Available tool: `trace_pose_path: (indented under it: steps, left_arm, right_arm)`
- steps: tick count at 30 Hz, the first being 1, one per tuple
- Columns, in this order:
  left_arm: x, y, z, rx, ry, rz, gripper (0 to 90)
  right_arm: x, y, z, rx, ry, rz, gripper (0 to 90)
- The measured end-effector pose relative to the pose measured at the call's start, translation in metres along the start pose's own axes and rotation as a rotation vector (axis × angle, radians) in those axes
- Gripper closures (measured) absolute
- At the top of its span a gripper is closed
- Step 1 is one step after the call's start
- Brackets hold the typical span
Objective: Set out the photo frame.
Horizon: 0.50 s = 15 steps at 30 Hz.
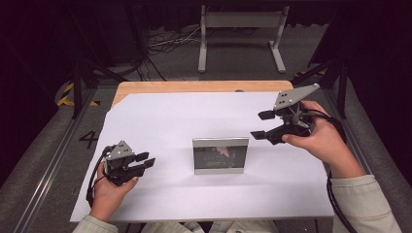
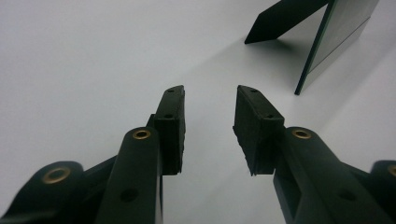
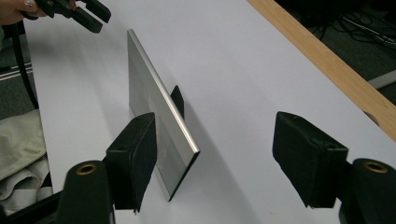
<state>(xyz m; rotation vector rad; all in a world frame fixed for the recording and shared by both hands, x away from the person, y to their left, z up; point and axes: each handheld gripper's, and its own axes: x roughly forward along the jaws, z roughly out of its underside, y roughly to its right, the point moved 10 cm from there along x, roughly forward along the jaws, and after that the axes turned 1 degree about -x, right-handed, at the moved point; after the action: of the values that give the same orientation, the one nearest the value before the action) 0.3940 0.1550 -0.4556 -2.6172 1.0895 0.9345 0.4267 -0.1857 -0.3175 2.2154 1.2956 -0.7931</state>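
Both grippers are released and empty: the left gripper [image 1: 145, 162] sits near the upright picture frame [image 1: 221, 155]; the right gripper [image 1: 261, 125] hovers just beyond it.

A small picture frame [image 1: 221, 155] stands upright near the middle of the white sheet [image 1: 194, 116] that covers my tabletop, a little toward the near edge. Its border is brushed silver metal, wider than it is tall, and its dark glass front faces me, showing a dim reflection. From my right side I see it edge-on [image 3: 161, 121]: a thin flat panel leaning back slightly, propped from behind by a black easel stand [image 3: 178, 100] whose foot rests on the sheet on the far side. From my left, that black stand [image 2: 280, 21] juts out behind the tilted panel [image 2: 336, 32].
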Motion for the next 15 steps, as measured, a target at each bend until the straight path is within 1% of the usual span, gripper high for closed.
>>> trace_pose_path:
  steps: [1,2,4,6,8,10,11,15]
  left_arm:
    - [0.000,0.000,0.000,-0.005,0.003,0.002,62.7]
    - [0.000,0.000,0.000,-0.006,0.005,0.004,62.7]
    - [0.000,-0.001,0.000,-0.006,0.008,0.012,61.6]
    - [0.001,-0.002,0.000,0.000,0.008,0.015,60.8]
    - [0.001,-0.002,0.000,0.005,0.009,0.017,60.5]
    - [0.001,-0.003,0.001,0.011,0.009,0.012,60.0]
    - [0.002,-0.004,0.002,0.021,0.007,0.007,59.8]
    - [0.003,-0.007,0.004,0.010,0.002,-0.002,59.4]
  right_arm:
    - [-0.005,0.002,0.005,0.017,0.009,0.013,30.7]
    - [-0.005,0.002,0.005,0.017,0.009,0.013,30.7]
    - [-0.010,0.005,0.012,0.034,0.015,0.030,29.9]
    - [-0.015,0.009,0.020,0.055,0.025,0.050,29.0]
    - [-0.017,0.010,0.024,0.063,0.029,0.057,28.6]
    - [-0.022,0.012,0.033,0.084,0.045,0.060,27.9]
    - [-0.024,0.013,0.037,0.092,0.051,0.064,27.7]
    - [-0.029,0.018,0.054,0.116,0.048,0.101,26.8]
